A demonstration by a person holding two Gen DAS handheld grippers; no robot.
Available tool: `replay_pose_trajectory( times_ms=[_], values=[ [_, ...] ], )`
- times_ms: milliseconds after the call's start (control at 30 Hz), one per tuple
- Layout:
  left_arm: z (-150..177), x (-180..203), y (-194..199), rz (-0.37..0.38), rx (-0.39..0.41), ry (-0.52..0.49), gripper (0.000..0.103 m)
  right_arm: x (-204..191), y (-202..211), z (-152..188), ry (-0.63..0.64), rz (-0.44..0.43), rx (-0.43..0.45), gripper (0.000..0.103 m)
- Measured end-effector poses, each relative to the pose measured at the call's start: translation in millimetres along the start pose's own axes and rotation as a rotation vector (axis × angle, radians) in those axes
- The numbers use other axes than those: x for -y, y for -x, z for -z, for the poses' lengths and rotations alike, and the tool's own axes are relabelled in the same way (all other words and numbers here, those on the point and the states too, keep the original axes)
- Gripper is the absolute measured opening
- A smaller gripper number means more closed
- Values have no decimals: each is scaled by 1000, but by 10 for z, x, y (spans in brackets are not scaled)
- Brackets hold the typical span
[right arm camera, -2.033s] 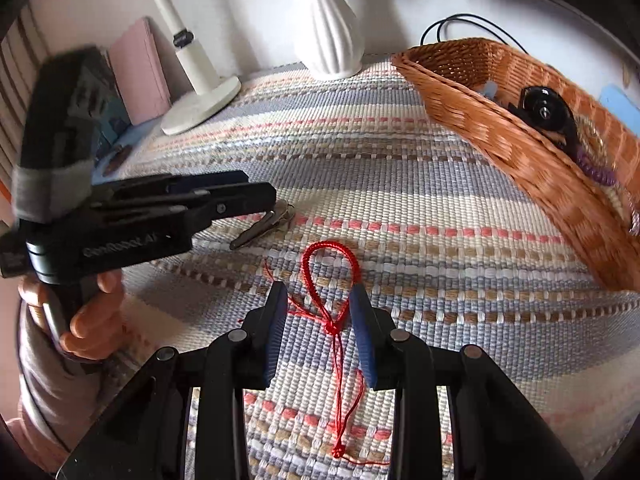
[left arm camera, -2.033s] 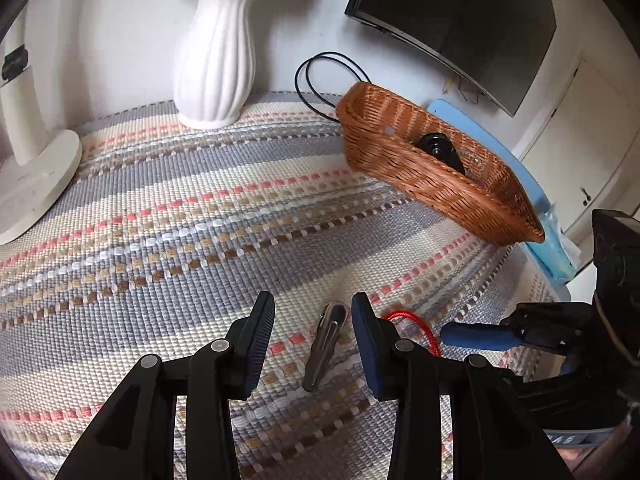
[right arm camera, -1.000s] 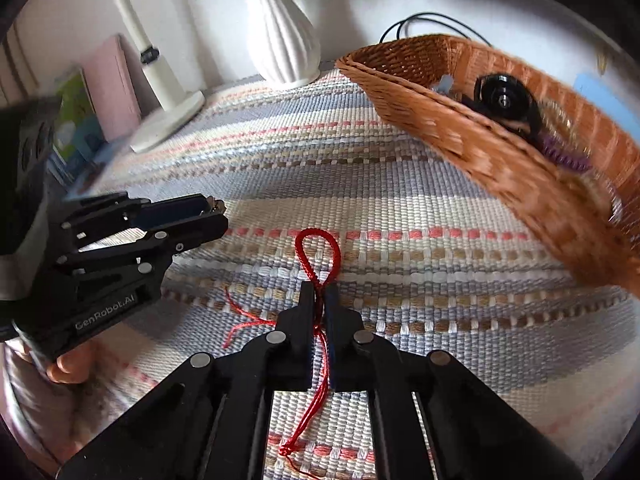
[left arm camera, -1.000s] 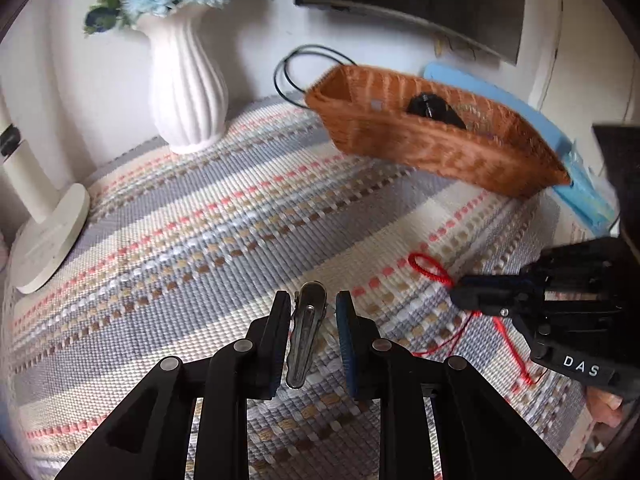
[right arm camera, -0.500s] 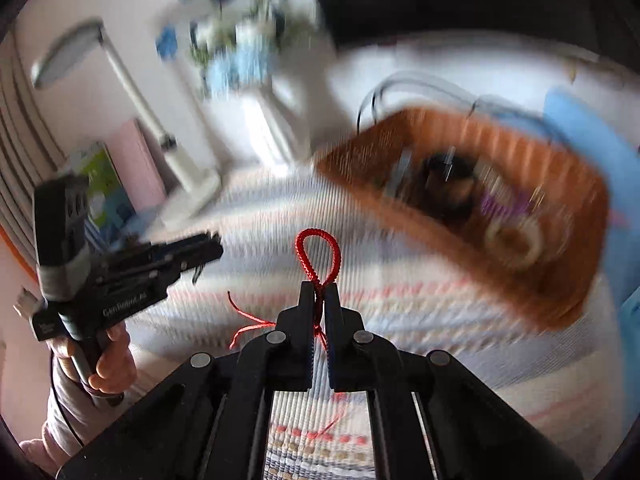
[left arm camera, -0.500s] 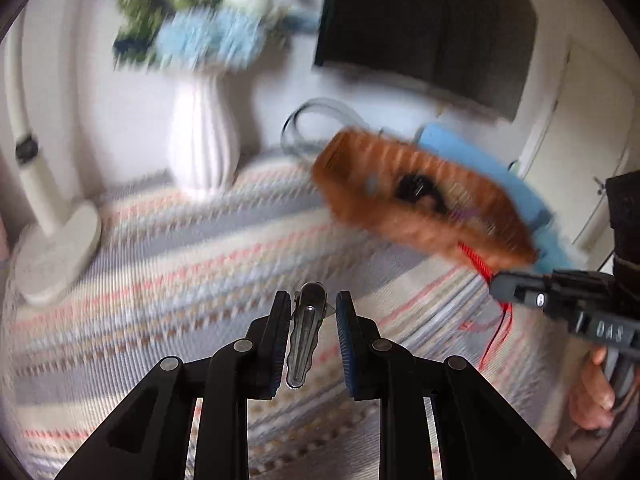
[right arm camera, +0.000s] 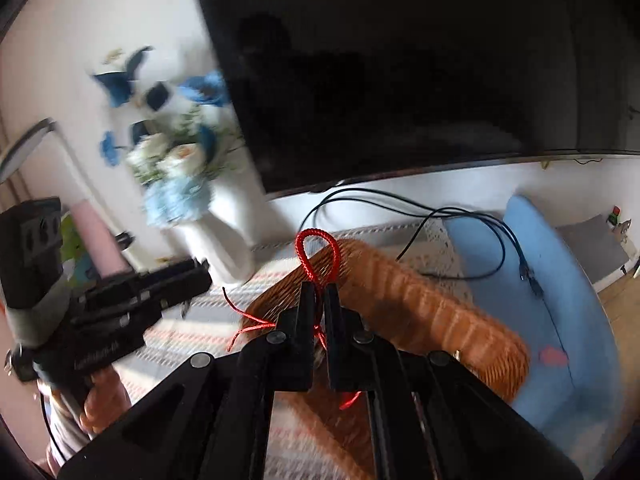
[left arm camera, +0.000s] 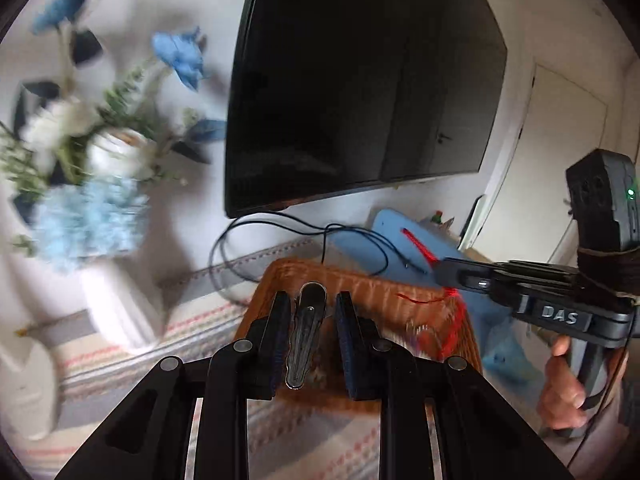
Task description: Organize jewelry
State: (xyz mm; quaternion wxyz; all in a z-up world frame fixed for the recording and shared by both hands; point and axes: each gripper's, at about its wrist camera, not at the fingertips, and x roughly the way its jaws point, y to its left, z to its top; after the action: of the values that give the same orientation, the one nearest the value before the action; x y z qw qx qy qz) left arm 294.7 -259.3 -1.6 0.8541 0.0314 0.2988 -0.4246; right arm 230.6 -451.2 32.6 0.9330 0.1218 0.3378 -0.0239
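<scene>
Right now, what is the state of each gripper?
Left gripper: closed on the metal hair clip.
Right gripper: closed on the red cord bracelet.

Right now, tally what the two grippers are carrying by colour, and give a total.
Red: 1, the red cord, pinched in the right gripper.
Silver: 1, the metal hair clip, between the fingers of the left gripper.
Total: 2, both above the wicker basket.

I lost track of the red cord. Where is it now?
The red cord is pinched in the right gripper, held above the wicker basket; the left wrist view shows it right of the hair clip.
</scene>
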Motion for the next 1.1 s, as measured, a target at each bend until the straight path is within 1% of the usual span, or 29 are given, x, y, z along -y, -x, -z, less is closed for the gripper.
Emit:
replay_pose_trajectory(
  times_ms=[67,133,233,267,400,500,567,600,633,667,700,767,900,933,967,1000,1033,1067,1100],
  values=[
    [8,-66,-323,8,-37,23,24,51,-292,-99,11,45,-29,6],
    [54,-97,-578,22,-83,36,24,98,-560,-133,12,47,-75,6],
    [164,-122,-839,47,-137,47,24,173,-903,-129,11,71,-153,6],
    [207,-135,-918,68,-157,50,24,192,-1006,-116,7,79,-175,6],
    [297,-155,-1059,75,-196,51,24,294,-1276,-23,-46,86,-254,6],
    [327,-142,-1105,85,-201,55,24,284,-1337,6,-51,95,-253,6],
    [331,-104,-1081,82,-189,41,25,266,-1335,3,-44,110,-244,8],
    [331,-77,-1051,77,-184,29,28,246,-1298,8,-35,98,-238,10],
    [327,-56,-1013,75,-179,16,37,229,-1249,9,-29,85,-232,10],
    [326,-11,-937,67,-160,-2,39,210,-1211,2,-26,78,-223,10],
    [322,37,-842,54,-134,-24,39,191,-1118,3,-22,75,-203,10],
    [269,76,-697,39,-116,-37,39,169,-933,-15,-28,72,-169,11],
    [224,200,-301,3,-61,-63,40,33,-406,-49,-33,52,-92,11],
    [222,256,-163,-2,-42,-73,41,-28,-233,-51,-29,45,-71,12],
    [217,326,4,-5,-18,-80,45,-73,-127,-65,-27,42,-57,14],
    [213,371,152,-5,4,-83,47,-150,56,-64,-22,34,-31,21],
    [219,454,365,3,40,-88,53,-235,243,-62,-16,22,-6,28],
    [221,505,514,4,67,-88,55,-292,367,-59,-11,15,12,29],
    [236,559,697,-1,100,-87,55,-379,560,-43,-3,11,41,29]
  ],
)
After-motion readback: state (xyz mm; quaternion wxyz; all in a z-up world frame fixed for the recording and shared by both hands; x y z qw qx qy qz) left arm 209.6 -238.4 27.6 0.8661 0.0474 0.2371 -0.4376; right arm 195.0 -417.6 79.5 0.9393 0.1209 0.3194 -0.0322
